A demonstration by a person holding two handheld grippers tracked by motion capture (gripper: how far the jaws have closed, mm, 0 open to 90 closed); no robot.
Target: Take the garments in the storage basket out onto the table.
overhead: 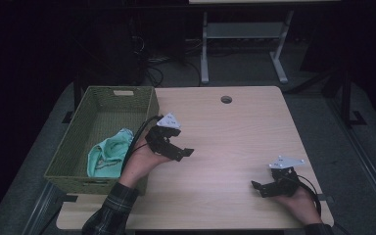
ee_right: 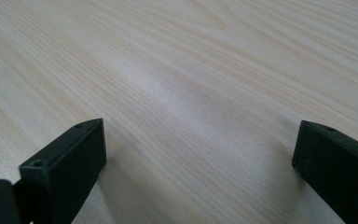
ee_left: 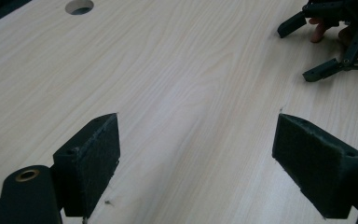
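Wooden table (overhead: 225,142) (woven basket (overhead: 85,147) beside)

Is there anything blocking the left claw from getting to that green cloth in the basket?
Only the basket's near wall. The left claw hangs open over bare table beside the basket, and the green cloth lies inside, behind that wall. The claw would probably have to lift over it.
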